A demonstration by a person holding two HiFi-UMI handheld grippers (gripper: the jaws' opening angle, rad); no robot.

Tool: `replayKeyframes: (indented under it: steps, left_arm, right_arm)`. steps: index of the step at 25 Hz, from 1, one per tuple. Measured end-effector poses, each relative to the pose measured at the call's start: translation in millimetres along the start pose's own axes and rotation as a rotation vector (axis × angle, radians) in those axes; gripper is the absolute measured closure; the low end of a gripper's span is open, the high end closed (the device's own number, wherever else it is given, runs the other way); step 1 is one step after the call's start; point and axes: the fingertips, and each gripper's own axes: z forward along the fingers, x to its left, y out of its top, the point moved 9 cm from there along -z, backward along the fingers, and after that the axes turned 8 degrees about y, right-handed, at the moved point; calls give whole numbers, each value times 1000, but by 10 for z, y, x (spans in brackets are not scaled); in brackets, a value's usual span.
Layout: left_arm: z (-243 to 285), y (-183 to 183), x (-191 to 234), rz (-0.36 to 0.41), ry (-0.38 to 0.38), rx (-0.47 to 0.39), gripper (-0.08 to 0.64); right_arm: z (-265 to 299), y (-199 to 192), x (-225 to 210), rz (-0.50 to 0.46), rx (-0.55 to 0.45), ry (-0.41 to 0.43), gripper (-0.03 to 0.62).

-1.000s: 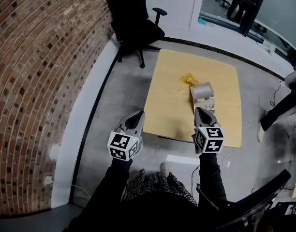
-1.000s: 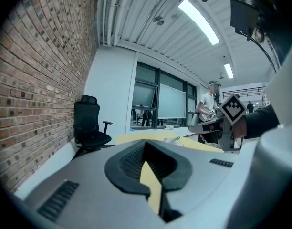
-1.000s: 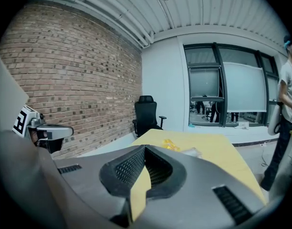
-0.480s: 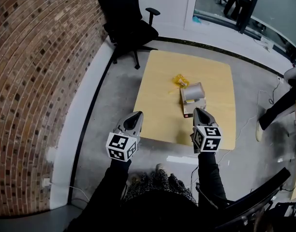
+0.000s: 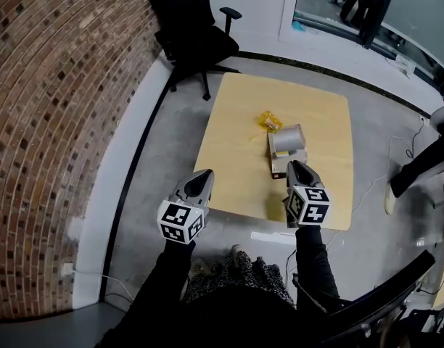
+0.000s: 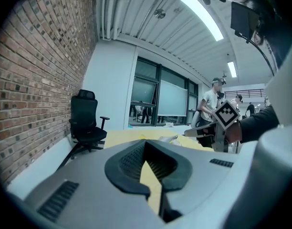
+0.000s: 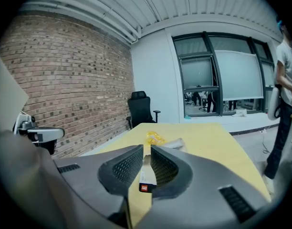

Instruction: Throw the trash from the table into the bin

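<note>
On the light wooden table lie a crumpled yellow wrapper, a grey-white cup-like piece and a flat white carton with a red mark on its near end. My right gripper hovers over the table's near edge just right of the carton, its jaws shut and empty. In the right gripper view the carton shows through the slit of the right gripper, with the wrapper beyond. My left gripper hangs off the table's near left corner, shut and empty. No bin is in view.
A black office chair stands beyond the table by the brick wall. A person's leg and shoe are at the right. A chair sits behind my right arm. People stand far off in the left gripper view.
Both grippers have moved forward toward the table. The right one now reaches over the near edge beside the carton; the left one has come close to the table's corner.
</note>
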Motion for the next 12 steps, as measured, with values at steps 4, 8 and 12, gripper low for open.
replayKeyframes:
  steps: [4,8,12]
  left_arm:
    - [44,8,-50,50,3,8,563]
    - [52,-5,-77,76,0,16,563]
    - [50,-58,-74,81,-2,34,563]
  right_arm:
    - [108,-50,-76,91,13,9,442]
    - [232,-111,-120,175,31,-2,397]
    - [333,-109,-163,281,-9,2,367]
